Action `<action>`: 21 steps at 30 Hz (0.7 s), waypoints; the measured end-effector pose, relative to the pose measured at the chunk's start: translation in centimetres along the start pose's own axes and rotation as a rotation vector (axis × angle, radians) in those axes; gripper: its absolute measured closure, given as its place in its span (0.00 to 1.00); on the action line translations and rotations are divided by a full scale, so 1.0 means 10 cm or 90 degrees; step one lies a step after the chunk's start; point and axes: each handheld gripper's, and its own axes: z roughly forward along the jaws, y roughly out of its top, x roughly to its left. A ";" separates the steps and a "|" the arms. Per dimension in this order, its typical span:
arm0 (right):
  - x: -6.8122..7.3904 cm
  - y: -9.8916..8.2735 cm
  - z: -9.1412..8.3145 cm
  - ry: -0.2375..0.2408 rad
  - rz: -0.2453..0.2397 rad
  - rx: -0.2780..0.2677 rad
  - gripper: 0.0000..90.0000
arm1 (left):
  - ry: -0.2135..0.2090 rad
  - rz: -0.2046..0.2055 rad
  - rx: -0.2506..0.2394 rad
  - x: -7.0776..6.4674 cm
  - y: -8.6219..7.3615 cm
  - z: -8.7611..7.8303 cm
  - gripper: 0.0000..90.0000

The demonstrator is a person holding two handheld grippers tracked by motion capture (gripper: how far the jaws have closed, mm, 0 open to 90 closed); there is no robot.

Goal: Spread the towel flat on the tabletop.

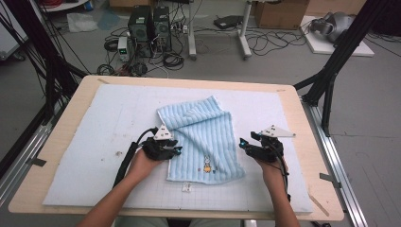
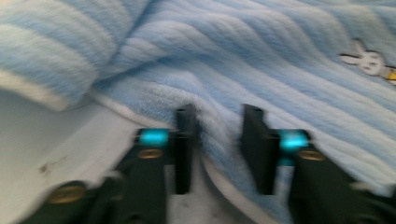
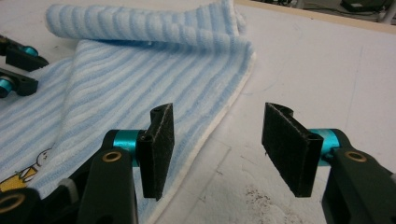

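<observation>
Two grippers' jaws: left [image 2: 217, 149] closing around towel [image 1: 201, 137] edge, right [image 3: 217, 154] released, over white mat [image 1: 118, 123].

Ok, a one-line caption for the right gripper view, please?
Right gripper, jaws open, poised at the side hem of a half-folded blue striped towel on the white mat.

Even, soft indoor light with faint shadows; the left gripper view is motion-blurred, the others sharp.
</observation>
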 end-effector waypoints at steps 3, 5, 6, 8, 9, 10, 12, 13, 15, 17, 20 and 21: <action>0.02 0.00 0.01 0.002 -0.005 0.006 0.48 | 0.000 0.005 -0.001 -0.01 0.00 0.00 0.93; 0.03 0.00 0.01 0.003 -0.010 0.005 0.48 | 0.005 -0.003 -0.002 0.02 0.00 -0.02 0.94; 0.04 0.00 0.01 0.004 -0.011 0.006 0.48 | 0.015 -0.008 -0.003 0.05 -0.01 -0.04 0.94; 0.06 0.00 0.01 0.008 -0.013 0.007 0.48 | 0.018 -0.035 -0.011 0.11 -0.02 -0.08 0.95; 0.07 0.00 0.02 0.007 -0.014 0.008 0.48 | 0.022 -0.046 -0.018 0.15 -0.03 -0.10 0.95; 0.07 0.00 0.02 0.007 -0.017 0.010 0.48 | 0.027 -0.057 -0.024 0.18 -0.04 -0.13 0.95; 0.07 -0.01 0.03 0.009 -0.015 0.011 0.48 | 0.037 -0.075 -0.037 0.25 -0.06 -0.19 0.95; 0.07 -0.01 0.04 0.008 -0.017 0.011 0.48 | 0.045 -0.079 -0.040 0.27 -0.07 -0.21 0.95; 0.08 -0.01 0.05 0.010 -0.017 0.012 0.48 | 0.061 -0.089 -0.037 0.37 -0.11 -0.27 0.95; 0.09 -0.01 0.05 0.011 -0.016 0.015 0.48 | 0.075 -0.100 -0.039 0.44 -0.15 -0.32 0.95; 0.11 -0.02 0.08 0.015 -0.019 0.019 0.48 | 0.107 -0.112 -0.041 0.59 -0.23 -0.43 0.95; 0.12 -0.02 0.09 0.016 -0.019 0.019 0.48 | 0.123 -0.118 -0.045 0.63 -0.26 -0.46 0.95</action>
